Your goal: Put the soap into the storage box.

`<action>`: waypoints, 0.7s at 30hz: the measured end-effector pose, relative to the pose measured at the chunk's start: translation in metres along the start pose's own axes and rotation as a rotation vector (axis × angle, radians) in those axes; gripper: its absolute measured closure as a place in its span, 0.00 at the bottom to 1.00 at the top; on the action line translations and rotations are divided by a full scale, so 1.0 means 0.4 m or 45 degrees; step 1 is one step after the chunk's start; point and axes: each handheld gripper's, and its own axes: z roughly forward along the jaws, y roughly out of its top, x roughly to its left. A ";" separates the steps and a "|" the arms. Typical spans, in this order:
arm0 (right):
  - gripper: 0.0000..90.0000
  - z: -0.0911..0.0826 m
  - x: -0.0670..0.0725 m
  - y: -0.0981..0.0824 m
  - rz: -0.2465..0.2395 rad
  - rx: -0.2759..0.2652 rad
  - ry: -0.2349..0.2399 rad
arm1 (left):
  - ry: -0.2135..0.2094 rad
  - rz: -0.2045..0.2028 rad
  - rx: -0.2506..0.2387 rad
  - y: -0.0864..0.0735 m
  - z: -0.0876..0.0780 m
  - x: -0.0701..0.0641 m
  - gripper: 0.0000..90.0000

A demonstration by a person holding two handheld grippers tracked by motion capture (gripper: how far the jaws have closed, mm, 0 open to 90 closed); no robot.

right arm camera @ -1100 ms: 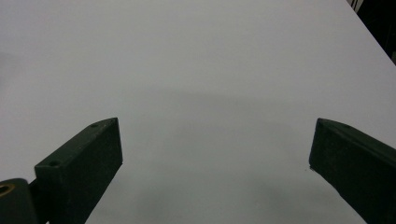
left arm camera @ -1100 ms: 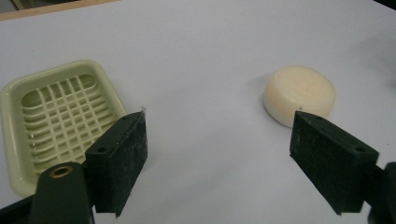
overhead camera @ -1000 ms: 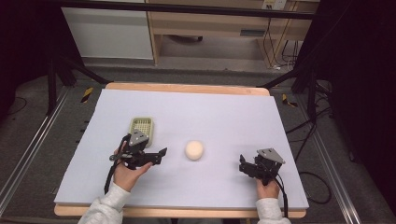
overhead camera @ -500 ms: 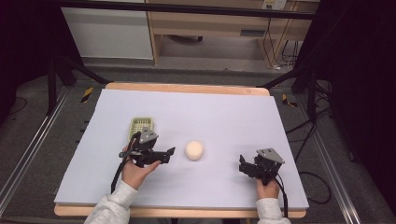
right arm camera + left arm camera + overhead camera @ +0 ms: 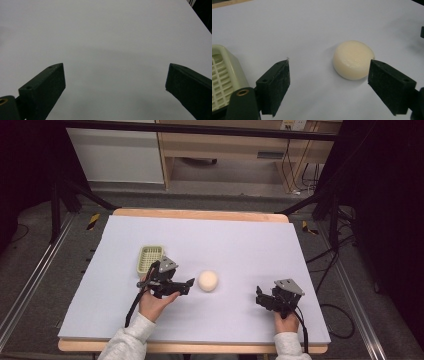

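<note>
Resting near the table's front edge, the right gripper [image 5: 265,299] has its jaws wide over bare surface. The left gripper [image 5: 186,285], jaws wide, points at the soap [image 5: 353,59] just beyond; the tray [image 5: 149,258] sits farther back.

A lab recording station: the white surface [image 5: 240,245] sits on a wooden board inside a black metal frame [image 5: 200,129], with loose cables [image 5: 345,255] on the grey floor right of it and plain cabinets [image 5: 117,155] behind.

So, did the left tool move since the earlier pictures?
Yes. In the high view the left tool has moved right, away from the green basket and toward the round soap, not yet touching it.
</note>
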 end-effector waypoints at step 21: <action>0.03 0.002 0.000 0.000 -0.017 0.002 -0.004 | -0.001 0.031 0.042 0.025 0.062 -0.024 0.20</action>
